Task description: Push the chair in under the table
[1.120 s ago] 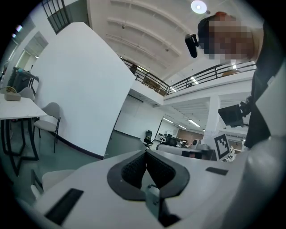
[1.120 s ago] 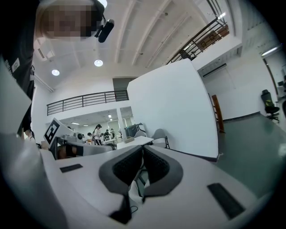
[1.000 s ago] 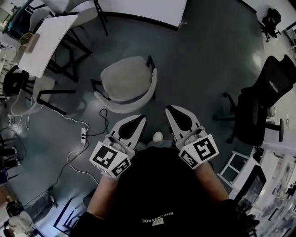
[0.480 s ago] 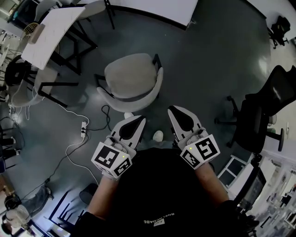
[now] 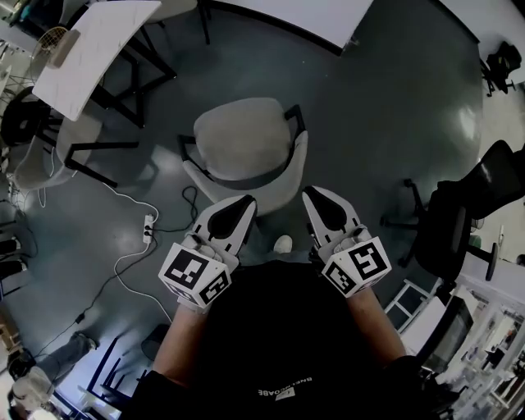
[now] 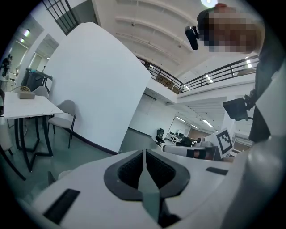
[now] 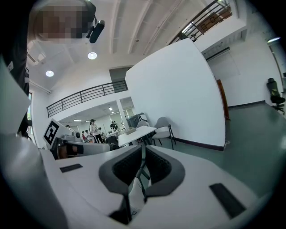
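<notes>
Now we've got the left gripper (image 5: 245,200) and right gripper (image 5: 311,194) both closed, empty, at the near backrest of the grey padded black-legged chair (image 5: 244,146) (contact unclear), with the white rectangular table (image 5: 92,51) far left.

chair (image 5: 244,146) pale grey | floor (image 5: 385,107) dark green-grey | table (image 5: 102,41) white | office chair (image 5: 459,230) black

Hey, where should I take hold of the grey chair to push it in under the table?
The curved backrest, from the near side: it faces you, and the seat opens toward the table beyond. The left hand-held gripper and right hand-held gripper are shut, so probably just press there.
</notes>
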The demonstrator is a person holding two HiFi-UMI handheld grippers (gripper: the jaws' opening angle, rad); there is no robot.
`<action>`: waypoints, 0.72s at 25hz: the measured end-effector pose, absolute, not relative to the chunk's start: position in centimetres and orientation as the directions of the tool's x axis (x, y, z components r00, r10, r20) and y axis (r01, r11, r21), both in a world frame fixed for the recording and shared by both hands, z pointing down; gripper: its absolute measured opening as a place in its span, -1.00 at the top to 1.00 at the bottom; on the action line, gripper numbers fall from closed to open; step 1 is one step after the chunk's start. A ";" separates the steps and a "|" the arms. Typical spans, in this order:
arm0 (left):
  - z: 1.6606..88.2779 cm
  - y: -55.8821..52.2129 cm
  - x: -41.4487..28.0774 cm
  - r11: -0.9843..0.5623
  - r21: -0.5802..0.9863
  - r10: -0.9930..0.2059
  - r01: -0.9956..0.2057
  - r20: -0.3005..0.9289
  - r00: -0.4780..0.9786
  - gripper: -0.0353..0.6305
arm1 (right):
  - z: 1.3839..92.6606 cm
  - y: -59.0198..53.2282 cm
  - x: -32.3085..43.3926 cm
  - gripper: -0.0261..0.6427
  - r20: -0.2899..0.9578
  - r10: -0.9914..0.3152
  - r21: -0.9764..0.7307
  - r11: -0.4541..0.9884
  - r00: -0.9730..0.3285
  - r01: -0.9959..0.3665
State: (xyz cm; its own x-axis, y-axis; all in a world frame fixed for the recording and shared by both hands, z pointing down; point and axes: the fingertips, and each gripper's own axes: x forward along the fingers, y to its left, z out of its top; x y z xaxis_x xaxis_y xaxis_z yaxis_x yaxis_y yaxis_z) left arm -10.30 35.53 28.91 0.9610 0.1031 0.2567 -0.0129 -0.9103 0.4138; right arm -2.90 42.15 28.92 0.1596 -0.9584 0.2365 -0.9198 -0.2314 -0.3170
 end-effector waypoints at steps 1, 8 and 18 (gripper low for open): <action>29.1 34.4 -10.3 -0.909 0.417 0.101 -0.017 0.259 0.961 0.88 | 29.2 41.1 -2.8 0.89 0.248 -0.956 -0.319 -0.235 0.158 -0.918; 31.2 27.0 -10.2 -0.898 0.438 0.099 -0.043 0.296 0.950 0.87 | 31.5 34.2 -1.6 0.88 0.326 -0.930 -0.312 -0.275 0.169 -0.909; 38.2 20.1 -11.6 -0.862 0.483 0.096 -0.151 0.450 0.888 0.67 | 37.0 30.5 0.7 0.85 0.514 -0.831 -0.309 -0.412 0.214 -0.857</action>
State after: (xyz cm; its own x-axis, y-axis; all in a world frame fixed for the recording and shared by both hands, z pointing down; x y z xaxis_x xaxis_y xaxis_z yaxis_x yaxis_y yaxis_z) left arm -11.63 20.12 38.18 0.8878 0.0965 0.4500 -0.1511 -0.8624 0.4831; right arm 0.70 30.50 36.99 0.2142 -0.8309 0.5136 -0.8572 -0.4120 -0.3090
